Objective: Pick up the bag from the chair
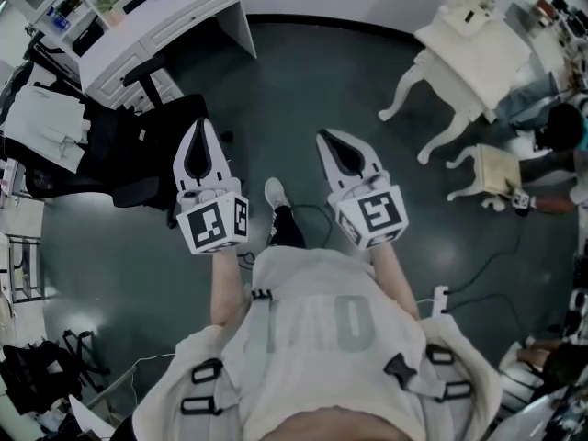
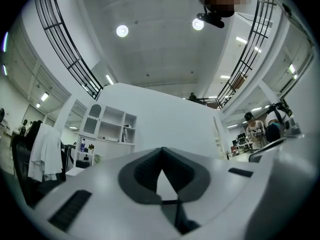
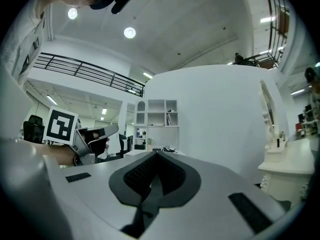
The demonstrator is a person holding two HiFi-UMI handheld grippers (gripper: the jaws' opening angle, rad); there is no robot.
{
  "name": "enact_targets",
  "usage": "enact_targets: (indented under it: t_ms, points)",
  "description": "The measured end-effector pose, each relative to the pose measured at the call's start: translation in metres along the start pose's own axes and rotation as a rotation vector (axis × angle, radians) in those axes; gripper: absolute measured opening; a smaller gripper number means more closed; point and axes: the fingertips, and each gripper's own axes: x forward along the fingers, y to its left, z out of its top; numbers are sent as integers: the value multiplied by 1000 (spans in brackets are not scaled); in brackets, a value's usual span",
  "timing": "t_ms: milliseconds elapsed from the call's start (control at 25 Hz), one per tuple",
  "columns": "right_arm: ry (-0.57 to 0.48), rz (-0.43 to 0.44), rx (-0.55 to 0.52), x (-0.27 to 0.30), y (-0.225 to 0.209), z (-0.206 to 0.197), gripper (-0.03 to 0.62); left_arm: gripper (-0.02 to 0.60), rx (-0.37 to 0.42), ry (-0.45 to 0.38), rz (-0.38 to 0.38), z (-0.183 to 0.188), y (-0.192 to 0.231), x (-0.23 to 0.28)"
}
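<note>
A black office chair (image 1: 138,150) stands to the left in the head view, beside the white desk (image 1: 161,21). Its seat is a dark mass, and I cannot tell a bag apart from the chair there. My left gripper (image 1: 198,127) is shut and empty, held in the air with its tip over the chair's right edge. My right gripper (image 1: 324,137) is also shut and empty, level with it over the dark floor. The left gripper (image 2: 161,150) has its jaws closed together in the left gripper view, and the right gripper (image 3: 156,154) likewise in the right gripper view.
A second chair with a white garment (image 1: 41,122) stands at far left. An ornate white table (image 1: 469,53) and small stool (image 1: 487,171) stand at right, with a person (image 1: 560,136) beside them. A power strip (image 1: 439,299) and cables lie on the floor. A white shelf (image 2: 107,126) is ahead.
</note>
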Motion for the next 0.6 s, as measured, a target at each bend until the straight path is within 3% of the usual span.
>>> enact_targets:
  t_ms: [240, 600]
  points:
    - [40, 22, 15, 60, -19, -8, 5, 6, -27, 48, 15, -23, 25, 52]
    - [82, 73, -22, 215, -56, -8, 6, 6, -23, 81, 25, -62, 81, 173]
